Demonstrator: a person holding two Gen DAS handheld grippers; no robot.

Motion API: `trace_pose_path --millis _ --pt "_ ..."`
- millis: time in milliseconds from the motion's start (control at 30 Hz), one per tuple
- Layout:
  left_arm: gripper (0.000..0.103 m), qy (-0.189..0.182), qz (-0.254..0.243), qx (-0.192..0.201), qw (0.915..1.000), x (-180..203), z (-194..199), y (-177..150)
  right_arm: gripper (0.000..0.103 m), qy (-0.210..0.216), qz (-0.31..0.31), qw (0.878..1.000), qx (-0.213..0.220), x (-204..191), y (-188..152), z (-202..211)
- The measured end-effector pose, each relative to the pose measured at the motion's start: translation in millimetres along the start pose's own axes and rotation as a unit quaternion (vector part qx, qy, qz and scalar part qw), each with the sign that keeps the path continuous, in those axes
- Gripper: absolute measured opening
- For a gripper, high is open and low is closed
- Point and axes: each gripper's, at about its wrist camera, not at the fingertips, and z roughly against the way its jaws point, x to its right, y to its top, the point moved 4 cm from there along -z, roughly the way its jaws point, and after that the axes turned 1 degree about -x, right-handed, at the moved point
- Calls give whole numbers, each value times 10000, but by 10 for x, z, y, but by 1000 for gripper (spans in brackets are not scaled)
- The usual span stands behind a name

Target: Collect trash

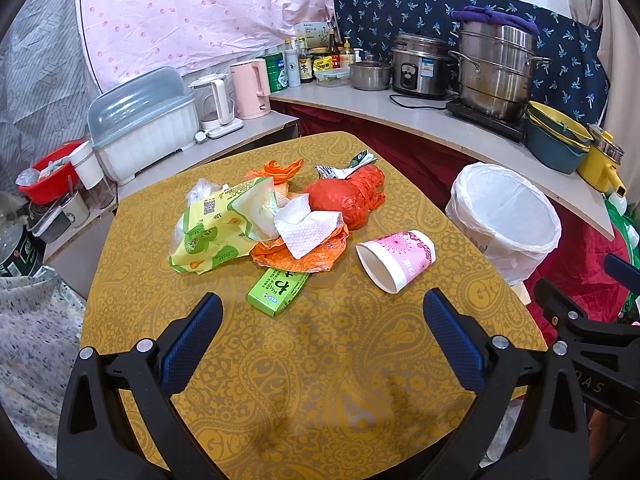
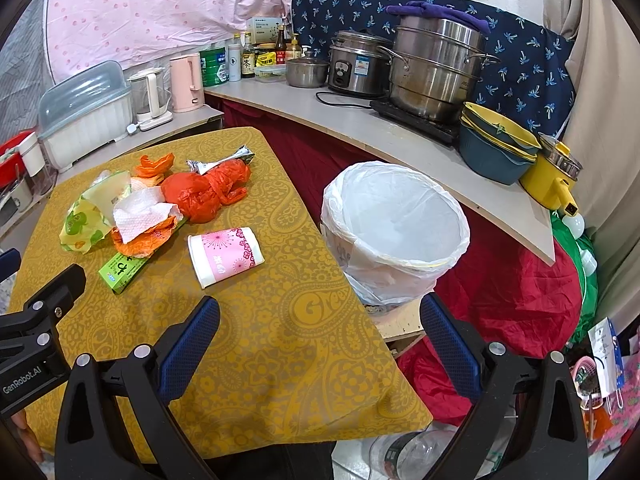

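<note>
A pile of trash lies on the yellow patterned table (image 1: 320, 360): a pink-and-white paper cup (image 1: 396, 260) on its side, a green box (image 1: 278, 290), a white tissue (image 1: 306, 226), an orange wrapper (image 1: 304, 252), a red plastic bag (image 1: 348, 198) and a yellow-green packet (image 1: 216, 232). A white-lined bin (image 1: 506, 220) stands right of the table. My left gripper (image 1: 322, 320) is open and empty, just short of the box. My right gripper (image 2: 320, 320) is open and empty over the table's right edge, near the bin (image 2: 396, 228); the cup (image 2: 226, 256) lies ahead to its left.
A counter (image 1: 420, 120) behind holds pots, a rice cooker, bottles, kettles and stacked bowls. A dish box (image 1: 144, 120) and a red basin (image 1: 52, 176) stand at the left. Red cloth (image 2: 508, 300) and clutter lie on the floor at the right.
</note>
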Motion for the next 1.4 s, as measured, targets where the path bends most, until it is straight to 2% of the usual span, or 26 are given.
trace_pose_path --millis 300,533,633,1000,1233,1400 --pt "96 44 335 -112 9994 -308 -103 18 96 94 24 9999 -32 -71 6 -76" --pt "96 235 648 -335 9971 -717 -349 -74 96 296 98 9994 -157 -320 0 -351" --pt "96 240 614 -370 9971 -835 -457 -115 96 354 209 9990 -156 -459 -7 -488" --pt "96 -236 -88 -515 9984 -827 -1103 -303 95 348 402 9985 -99 -948 48 -1101" --pt "96 -414 -22 -650 9970 -881 -1553 -307 95 167 361 9990 -184 -1071 63 -1496" --pt "93 -603 67 -752 9953 -872 -1744 -321 89 73 289 9991 -288 -1055 86 -1680"
